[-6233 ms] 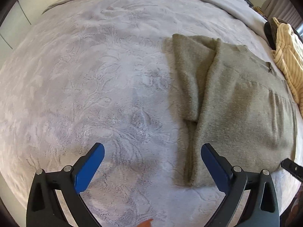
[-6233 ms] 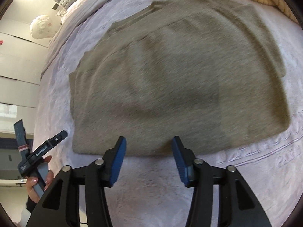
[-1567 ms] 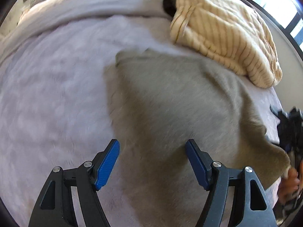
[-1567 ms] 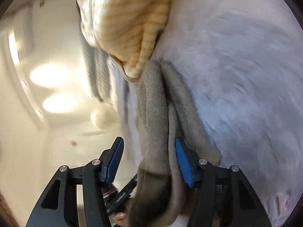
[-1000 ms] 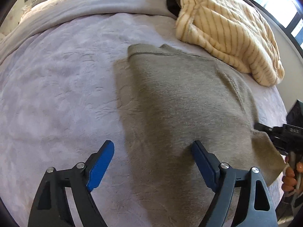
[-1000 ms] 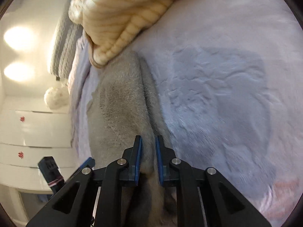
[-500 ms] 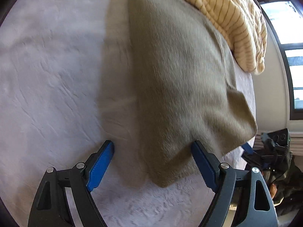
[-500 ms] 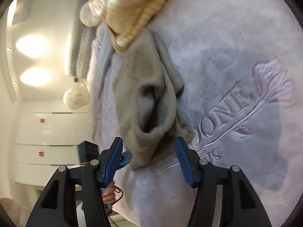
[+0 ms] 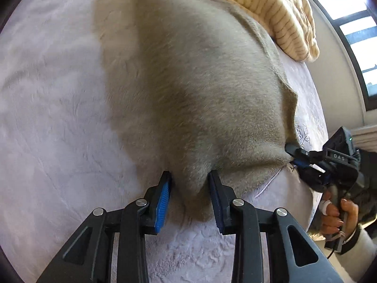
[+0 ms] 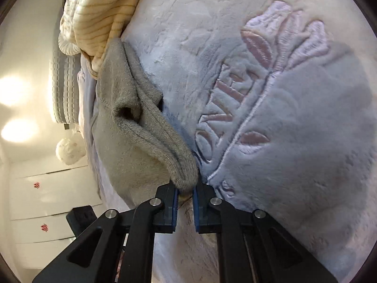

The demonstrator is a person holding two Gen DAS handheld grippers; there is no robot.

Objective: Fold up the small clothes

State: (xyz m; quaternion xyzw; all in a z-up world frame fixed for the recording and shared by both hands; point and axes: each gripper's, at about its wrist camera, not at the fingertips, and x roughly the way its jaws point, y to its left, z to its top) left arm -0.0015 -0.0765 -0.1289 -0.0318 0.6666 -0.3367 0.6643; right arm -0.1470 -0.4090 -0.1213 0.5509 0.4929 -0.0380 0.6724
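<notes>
Grey-green sweater (image 9: 200,89) on lavender bed blanket (image 9: 59,118), already narrowed to long panel, sleeves not visible on top; near end bunched and lifted slightly

Left gripper (image 9: 189,198): jaws just been closing, near-left corner of sweater between fingers, blue pads pressing fabric

Right gripper (image 10: 185,197): jaws just closed, pinching near-right corner, hem puckered above pads; seen also in left view, in person's hand (image 9: 334,210)

Striped cream garment (image 9: 264,7) heaped at far end, touching sweater, unfolded

Judged: lengthwise fold done; crosswise fold of near end toward far end left, then cream garment
</notes>
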